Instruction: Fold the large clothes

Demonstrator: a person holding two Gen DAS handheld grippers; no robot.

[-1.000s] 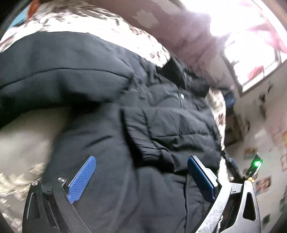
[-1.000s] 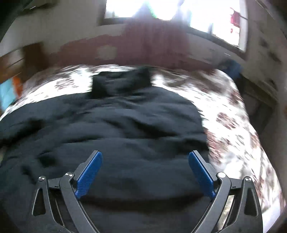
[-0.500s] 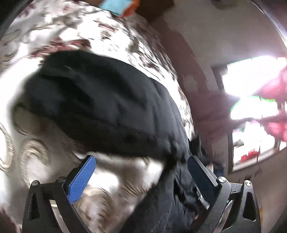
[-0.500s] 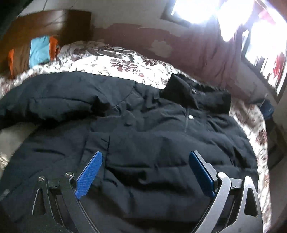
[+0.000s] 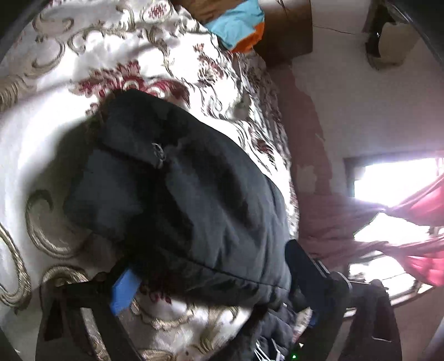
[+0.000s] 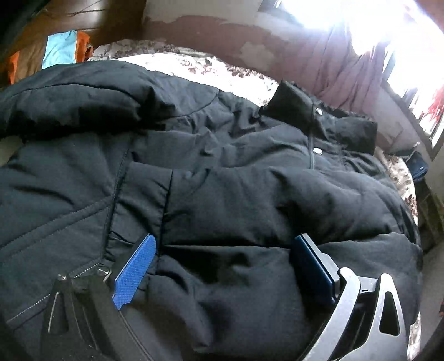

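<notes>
- Both tongs stood spread. The left gripper point(image 5: 211, 280) had its blue pads point(image 5: 123, 291) on either side of the padded sleeve point(image 5: 177, 194) of the black puffer jacket point(image 6: 222, 194), pinching nothing; the right gripper point(image 6: 222, 266) hovered with jaws wide over the jacket's front panel, its left pad point(image 6: 133, 273) close to the cloth.
- The jacket lay spread on the floral bedspread point(image 5: 69, 69), collar point(image 6: 319, 116) toward 1 o'clock in the right wrist view and one sleeve stretching off toward 9 o'clock.
- Against half a second before, the left view had closed in: the sleeve filled more of the frame and reached down between the pads, where earlier bedspread showed there. The right view had dropped nearer the jacket too, the pocket seam now sitting beside its left pad.
- The left gripper's right finger was dark and blurred at 4 o'clock, so whether it touched the sleeve could not be told.
- A bright window point(image 5: 394, 180) washed out the 3 o'clock side; a blue and orange cloth point(image 5: 238, 25) at 12 o'clock was cut off by the headboard.
</notes>
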